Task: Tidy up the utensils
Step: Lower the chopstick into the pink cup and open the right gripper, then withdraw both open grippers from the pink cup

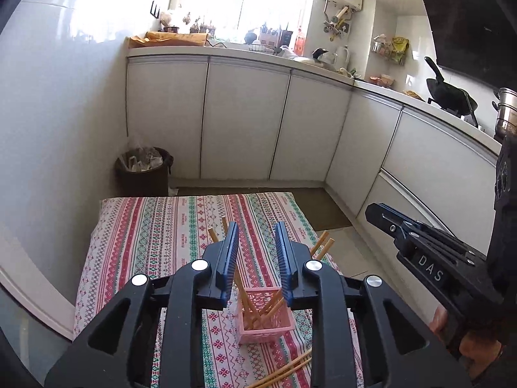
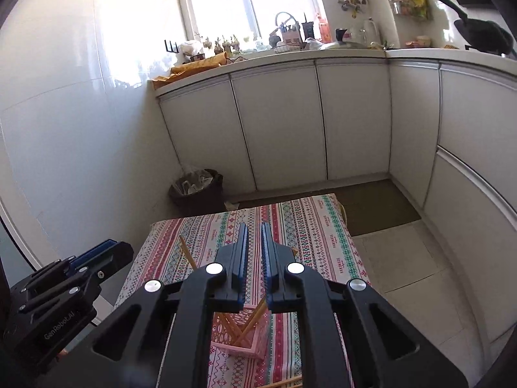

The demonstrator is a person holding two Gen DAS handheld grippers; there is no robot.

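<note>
Pink plastic basket (image 1: 265,315), square with latticed walls, stands on the table (image 1: 145,226) at lower centre of the left wrist view. Several wooden chopsticks (image 1: 258,310), slim and pale, lean inside it; their tips splay out past both sides of the left gripper (image 1: 257,249). Two more loose chopsticks (image 1: 284,371) lie flat on the cloth at the bottom edge. The table carries a woven-look cloth striped in red, green and white.

Left gripper: black frame, blue ribbed pads, jaws spread with nothing between them, above the basket. Right gripper (image 2: 255,245): jaws drawn nearly together, a narrow slit left, holding nothing.

The left wrist view alone shows the right gripper's side at right edge, marked "DAS", and a hand (image 1: 465,336) below it. The right wrist view alone shows the left gripper's side at lower left, and the basket (image 2: 239,333) tilted from its nearer corner. A lined dark waste bin (image 2: 198,190) stands beyond the table.
</note>
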